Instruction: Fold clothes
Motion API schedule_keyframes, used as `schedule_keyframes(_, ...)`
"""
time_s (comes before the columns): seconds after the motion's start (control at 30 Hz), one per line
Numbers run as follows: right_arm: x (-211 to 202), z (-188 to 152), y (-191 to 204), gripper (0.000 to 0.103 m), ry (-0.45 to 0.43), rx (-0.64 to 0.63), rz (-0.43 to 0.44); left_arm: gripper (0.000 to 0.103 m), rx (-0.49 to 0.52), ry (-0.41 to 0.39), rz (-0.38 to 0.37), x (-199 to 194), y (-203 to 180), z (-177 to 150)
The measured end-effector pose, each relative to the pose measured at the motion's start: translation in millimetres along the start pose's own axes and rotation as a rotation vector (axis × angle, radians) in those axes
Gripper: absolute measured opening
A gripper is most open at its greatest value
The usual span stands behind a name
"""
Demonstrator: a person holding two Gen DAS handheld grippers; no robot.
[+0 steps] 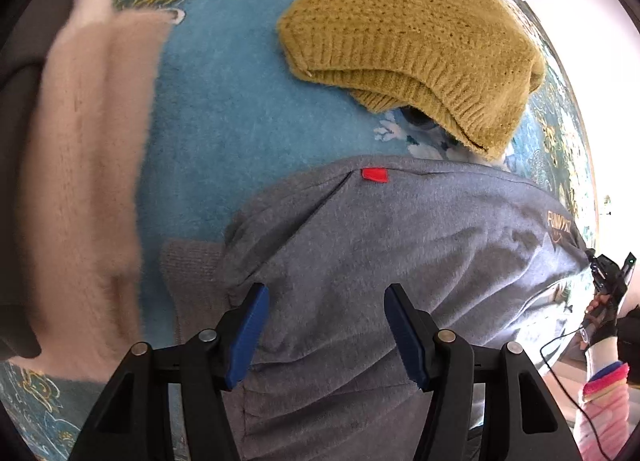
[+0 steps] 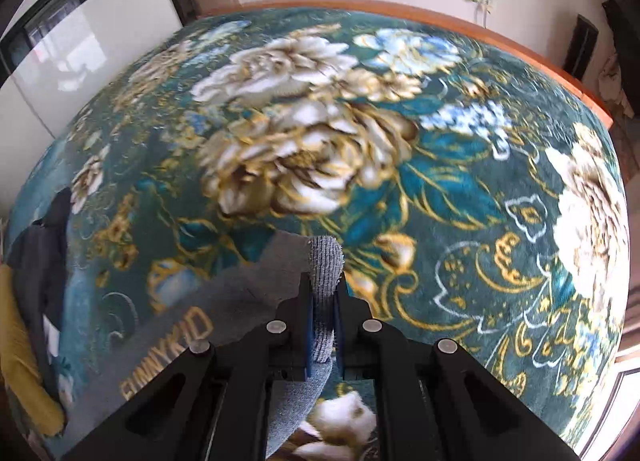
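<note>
A grey sweatshirt (image 1: 380, 245) with a small red tag and gold lettering lies spread on the floral blanket. My left gripper (image 1: 326, 309) hovers over its body, jaws open, blue pads apart with nothing pinched. In the right wrist view the same grey sweatshirt (image 2: 240, 301) shows its gold lettering at lower left. My right gripper (image 2: 323, 297) is shut on the sweatshirt's ribbed cuff (image 2: 326, 261), which sticks up between the pads. The right gripper (image 1: 612, 273) and the hand holding it also appear at the far right of the left wrist view.
A folded mustard knit sweater (image 1: 412, 45) lies beyond the grey one. A fluffy pale pink garment (image 1: 88, 165) lies at the left, over something dark. The floral blanket (image 2: 320, 141) stretches to an orange wooden edge (image 2: 480, 29). Dark clothes (image 2: 44, 245) sit at the left.
</note>
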State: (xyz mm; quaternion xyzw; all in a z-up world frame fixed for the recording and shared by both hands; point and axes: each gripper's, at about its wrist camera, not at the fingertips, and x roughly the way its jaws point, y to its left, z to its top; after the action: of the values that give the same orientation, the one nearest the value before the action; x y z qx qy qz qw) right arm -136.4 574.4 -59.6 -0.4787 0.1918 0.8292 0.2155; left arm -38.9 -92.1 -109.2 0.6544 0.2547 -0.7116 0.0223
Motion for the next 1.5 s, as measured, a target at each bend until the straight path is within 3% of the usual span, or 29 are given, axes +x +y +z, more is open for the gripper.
schedule_keyframes(0.23,-3.9,-3.5,-18.8,0.016,0.011,0.042,0.069,0.064,-0.039,-0.008,-0.004,-7.5,7.3,-0.2)
schedule_keyframes(0.3,-17.0,-1.3,-19.5,0.03,-0.013,0.039,0.089,0.064,-0.034,-0.012,-0.014,-11.3,5.5,-1.5)
schedule_keyframes(0.37,-32.0,-3.1,-19.9,0.051,-0.039,0.033,0.117,0.064,-0.033,-0.016,-0.024,-14.9,4.4,-4.9)
schedule_keyframes(0.5,-56.4,-22.2,-19.1,0.06,-0.039,0.004,0.175,0.065,-0.047,-0.024,-0.045,-20.7,6.2,-16.5)
schedule_keyframes(0.73,-70.3,-108.2,-28.3,0.06,0.103,0.031,0.256,0.065,-0.106,-0.044,-0.026,-38.2,33.6,-71.9)
schedule_keyframes(0.9,-89.0,-154.1,-30.9,0.06,0.143,-0.004,0.237,0.065,-0.143,-0.043,0.005,-51.6,68.0,-119.6)
schedule_keyframes(1.1,-120.3,-166.8,-42.3,0.06,0.109,0.046,0.239,0.067,-0.291,0.031,0.005,-52.3,116.1,-172.3)
schedule_keyframes(1.3,-132.3,-176.6,-56.2,0.06,0.114,0.079,0.222,0.068,-0.404,0.17,-0.074,-28.7,139.9,-205.6)
schedule_keyframes(1.37,-132.1,-180.7,-65.0,0.06,0.123,0.103,0.215,0.068,-0.411,0.2,-0.092,-20.1,138.1,-209.4)
schedule_keyframes(1.5,-127.1,-189.0,-85.3,0.06,0.145,0.154,0.193,0.066,-0.375,0.166,-0.125,-15.3,129.3,-205.9)
